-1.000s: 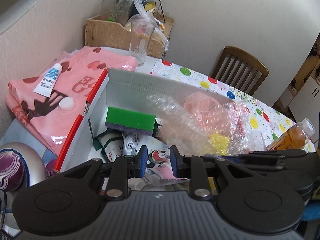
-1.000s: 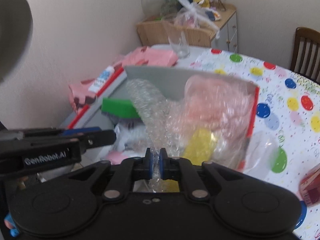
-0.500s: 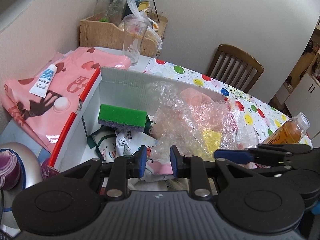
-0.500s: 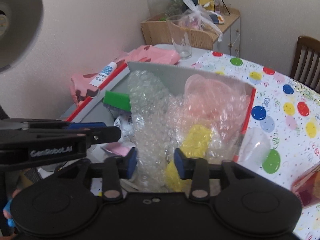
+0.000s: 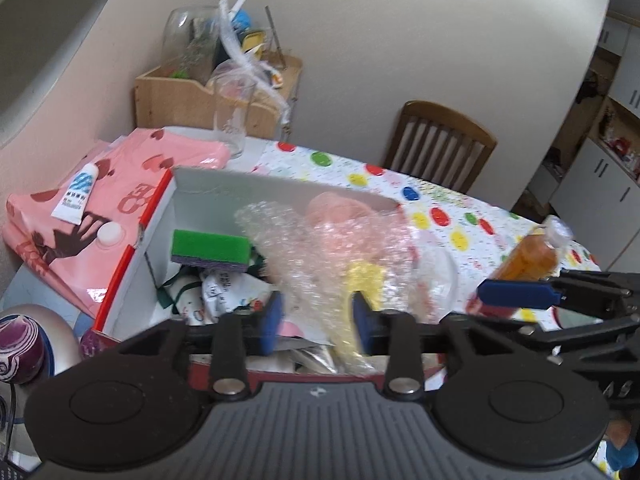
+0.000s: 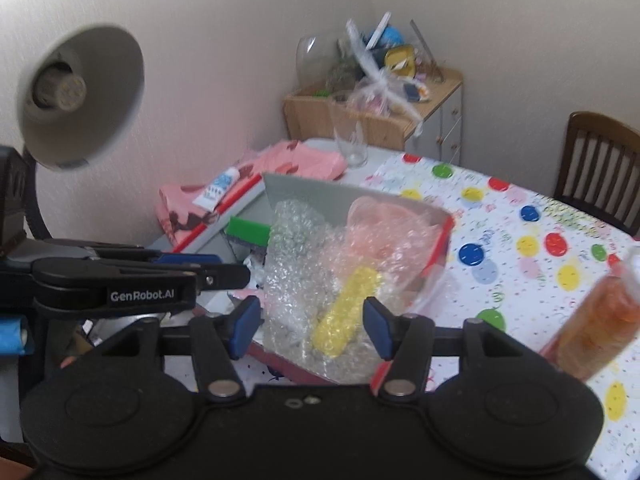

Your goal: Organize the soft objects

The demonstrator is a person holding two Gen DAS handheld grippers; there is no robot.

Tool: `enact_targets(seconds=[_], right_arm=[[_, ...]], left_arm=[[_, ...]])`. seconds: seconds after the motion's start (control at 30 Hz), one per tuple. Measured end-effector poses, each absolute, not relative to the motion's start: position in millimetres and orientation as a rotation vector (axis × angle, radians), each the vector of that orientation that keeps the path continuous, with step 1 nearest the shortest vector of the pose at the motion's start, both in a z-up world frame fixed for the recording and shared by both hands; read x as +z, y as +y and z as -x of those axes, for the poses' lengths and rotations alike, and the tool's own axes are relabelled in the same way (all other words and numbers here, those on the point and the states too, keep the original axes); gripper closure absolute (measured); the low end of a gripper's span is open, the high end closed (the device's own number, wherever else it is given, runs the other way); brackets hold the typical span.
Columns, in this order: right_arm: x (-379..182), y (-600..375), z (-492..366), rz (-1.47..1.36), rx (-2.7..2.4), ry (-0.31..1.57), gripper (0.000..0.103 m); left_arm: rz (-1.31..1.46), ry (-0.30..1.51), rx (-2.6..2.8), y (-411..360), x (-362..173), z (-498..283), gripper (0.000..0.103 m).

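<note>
Bubble wrap (image 6: 304, 264) blurring yellow and pink contents in box (image 5: 160, 236), both opening claws (image 5: 316, 320) (image 6: 312, 326) empty.

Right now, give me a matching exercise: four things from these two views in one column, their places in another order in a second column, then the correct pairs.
Things:
1. sponge
2. tube
3. glass
4. bubble wrap

Places:
A. standing on the table in front of the wooden crate
B. lying on the pink bag
C. in the box, on its left side
D. in the box, wrapped over something yellow

Pairs: 1-C, 2-B, 3-A, 4-D
</note>
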State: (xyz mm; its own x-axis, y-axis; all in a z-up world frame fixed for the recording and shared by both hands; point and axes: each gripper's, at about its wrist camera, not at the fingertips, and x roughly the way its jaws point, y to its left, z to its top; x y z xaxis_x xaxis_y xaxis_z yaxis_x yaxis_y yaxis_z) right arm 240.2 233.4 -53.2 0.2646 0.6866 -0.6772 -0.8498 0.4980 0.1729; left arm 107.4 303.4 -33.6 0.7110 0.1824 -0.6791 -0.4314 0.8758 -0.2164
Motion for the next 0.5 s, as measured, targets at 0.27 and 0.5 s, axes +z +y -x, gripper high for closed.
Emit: enact_targets(seconds=[0.27, 0.5], right_arm=[[-28.0, 182.0, -232.3, 0.156, 1.015, 0.708, 0.036], [-14.1, 142.6, -216.7, 0.114, 0.986, 0.637, 0.020]], left_arm=[[0.315, 0.654, 0.294, 268.1, -13.0, -93.9, 0.029], [0.250, 0.566, 0.240, 233.6, 4.6, -75.0, 0.019]])
